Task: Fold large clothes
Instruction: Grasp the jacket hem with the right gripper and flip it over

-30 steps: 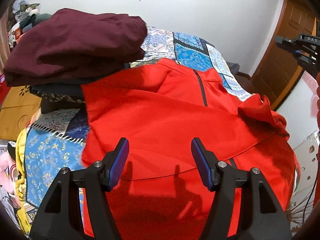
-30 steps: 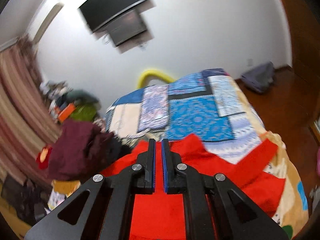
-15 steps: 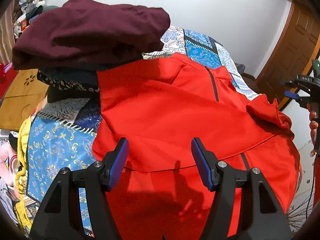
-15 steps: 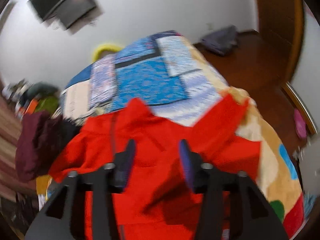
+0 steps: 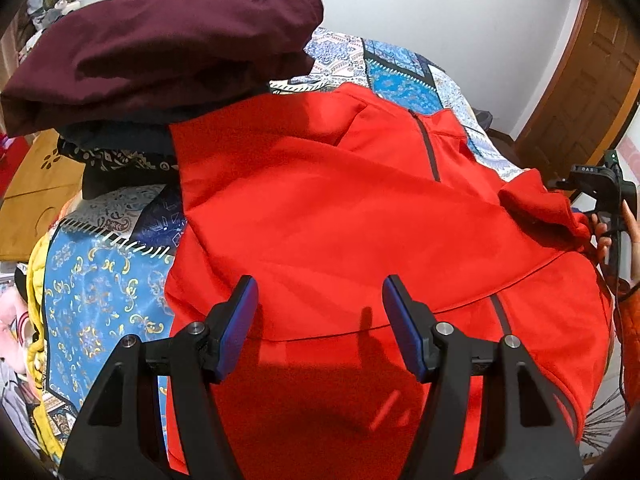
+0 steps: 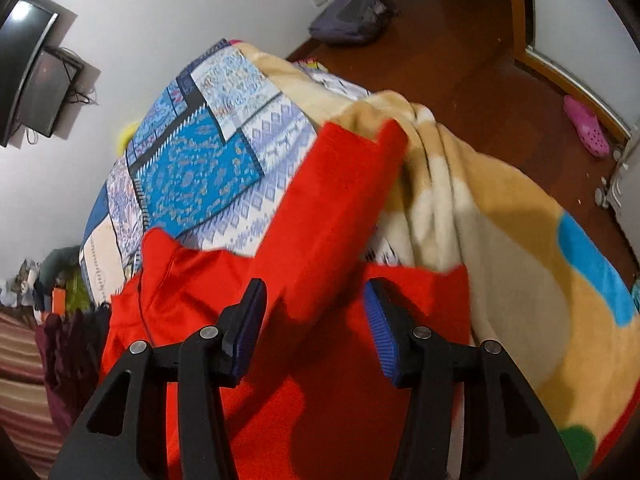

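Note:
A large red zip jacket (image 5: 360, 220) lies spread over the bed, its lower part folded up over the body. My left gripper (image 5: 319, 284) hovers open just above the folded edge near the jacket's front, with nothing between its pads. In the right wrist view the jacket (image 6: 280, 380) fills the lower middle and its right sleeve (image 6: 332, 208) stretches away over the bedcover. My right gripper (image 6: 314, 286) is open, its jaws either side of the sleeve's base without pressing it. A hand (image 5: 600, 236) holds that tool at the left view's right edge.
A folded maroon garment (image 5: 160, 48) tops a dark pile at the jacket's left shoulder. The blue patchwork bedcover (image 5: 100, 280) and a beige fleece blanket (image 6: 500, 240) lie underneath. A wooden door (image 5: 580, 100), a pink slipper (image 6: 586, 128) and a grey bag (image 6: 352, 12) are beyond the bed.
My right gripper went from shut to open, dropped toward the jacket and rolled, so the sleeve now lies between its jaws. The left gripper stayed open and barely shifted.

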A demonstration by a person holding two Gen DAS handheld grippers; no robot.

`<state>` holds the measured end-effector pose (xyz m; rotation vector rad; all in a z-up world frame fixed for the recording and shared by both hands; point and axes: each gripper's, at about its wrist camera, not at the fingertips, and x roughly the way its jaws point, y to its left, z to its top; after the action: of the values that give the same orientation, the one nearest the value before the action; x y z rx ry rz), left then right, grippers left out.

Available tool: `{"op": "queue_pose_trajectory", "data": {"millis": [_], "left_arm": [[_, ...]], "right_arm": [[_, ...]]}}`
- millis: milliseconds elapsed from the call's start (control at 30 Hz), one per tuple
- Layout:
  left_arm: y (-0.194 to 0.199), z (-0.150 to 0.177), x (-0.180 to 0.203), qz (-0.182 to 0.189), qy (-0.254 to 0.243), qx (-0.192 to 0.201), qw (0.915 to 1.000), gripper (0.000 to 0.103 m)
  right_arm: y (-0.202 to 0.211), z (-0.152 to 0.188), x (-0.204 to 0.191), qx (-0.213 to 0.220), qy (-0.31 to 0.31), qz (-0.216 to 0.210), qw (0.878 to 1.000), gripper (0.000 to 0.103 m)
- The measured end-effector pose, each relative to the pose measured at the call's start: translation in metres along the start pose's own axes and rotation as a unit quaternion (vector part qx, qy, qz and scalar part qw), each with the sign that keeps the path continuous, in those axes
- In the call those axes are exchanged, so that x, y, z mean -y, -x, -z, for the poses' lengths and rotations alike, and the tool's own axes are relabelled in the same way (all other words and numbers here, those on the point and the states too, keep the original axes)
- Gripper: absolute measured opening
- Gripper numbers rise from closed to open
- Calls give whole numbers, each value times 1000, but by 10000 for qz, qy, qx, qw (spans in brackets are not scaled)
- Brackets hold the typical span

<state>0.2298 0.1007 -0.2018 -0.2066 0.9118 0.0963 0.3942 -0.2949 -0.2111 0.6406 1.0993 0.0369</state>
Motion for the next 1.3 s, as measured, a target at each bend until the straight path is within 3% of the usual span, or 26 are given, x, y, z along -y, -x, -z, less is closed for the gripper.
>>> {"op": "queue_pose_trajectory", "data": {"millis": [67, 100, 133, 167, 300, 533, 700, 833, 933, 1167, 1300], "left_arm": [[-2, 0, -1, -27, 16, -23, 10000, 63], [-3, 1, -2, -48, 27, -34, 10000, 63], [-3, 1, -3, -55, 37, -34, 10000, 63], [-3, 1, -4, -61, 50, -33, 10000, 63], [0, 1, -8, -78, 112, -1, 9999, 63], [17, -1, -9, -86, 95, 209, 9997, 63], [31, -1, -12, -19, 118, 350, 9993, 63], [40, 0, -20, -43, 164, 421, 9990, 63], [47, 4, -29, -112, 223, 445, 9987, 63], [51, 17, -55, -281, 447, 380, 9979, 63], [49, 22, -61, -319, 486, 283, 9979, 64]], "right_arm": [[-5, -4, -7, 85, 89, 47, 9999, 46], [-7, -6, -8, 115, 112, 57, 9999, 30], [-8, -6, -13, 131, 201, 112, 9997, 7], [-8, -5, -18, 143, 296, 109, 9994, 5], [6, 3, -42, 487, 816, -19, 9955, 4], [61, 40, -120, 507, 1760, -1164, 9762, 3], [87, 89, -185, 307, 2684, -1675, 9481, 3], [72, 133, -215, -240, 3163, -1823, 9307, 3], [45, 164, -224, -737, 3423, -1687, 9214, 3], [-24, 233, -213, -1701, 4036, -880, 8947, 4], [-43, 259, -203, -2091, 4428, -496, 8705, 8]]}}
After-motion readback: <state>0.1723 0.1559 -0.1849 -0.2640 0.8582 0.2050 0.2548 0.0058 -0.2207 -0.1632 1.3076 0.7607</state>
